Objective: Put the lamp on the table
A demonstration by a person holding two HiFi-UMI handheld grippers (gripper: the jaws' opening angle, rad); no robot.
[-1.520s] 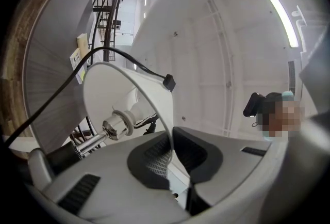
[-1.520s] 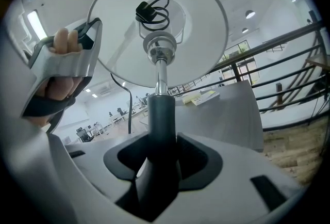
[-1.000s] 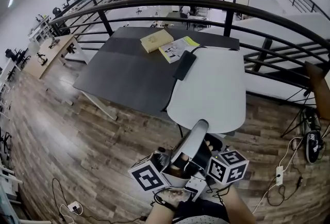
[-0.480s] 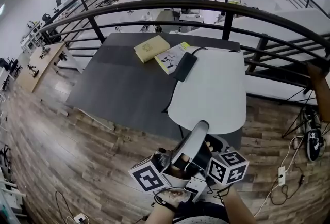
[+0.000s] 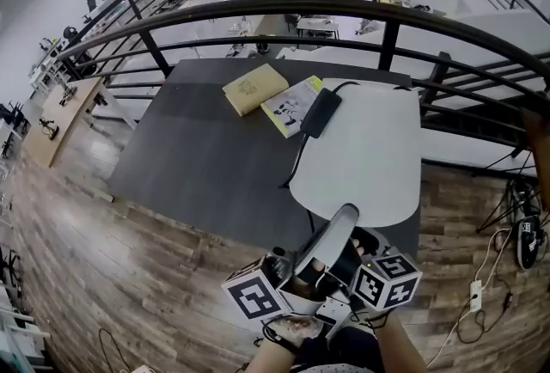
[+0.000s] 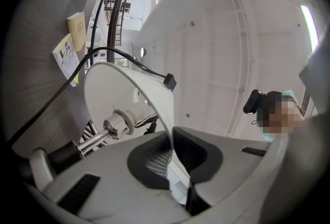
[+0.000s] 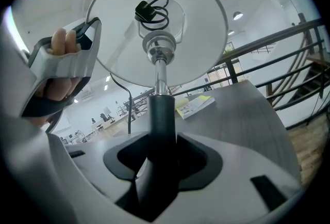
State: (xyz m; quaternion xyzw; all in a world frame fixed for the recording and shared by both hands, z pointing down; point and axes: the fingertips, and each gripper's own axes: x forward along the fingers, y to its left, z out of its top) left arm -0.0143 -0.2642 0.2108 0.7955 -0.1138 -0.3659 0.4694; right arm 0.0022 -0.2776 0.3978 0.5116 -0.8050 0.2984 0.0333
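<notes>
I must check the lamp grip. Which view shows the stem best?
The right gripper view: the dark stem rises from the right tool, shut on it, to the shade. The left gripper view shows a short piece at its edge; the head view hardly shows it.

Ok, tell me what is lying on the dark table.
A tan book and a booklet with a yellow edge lie on the dark table, near its far side. The white lampshade, held in front, covers the table's right part; what lies there cannot be seen.
</notes>
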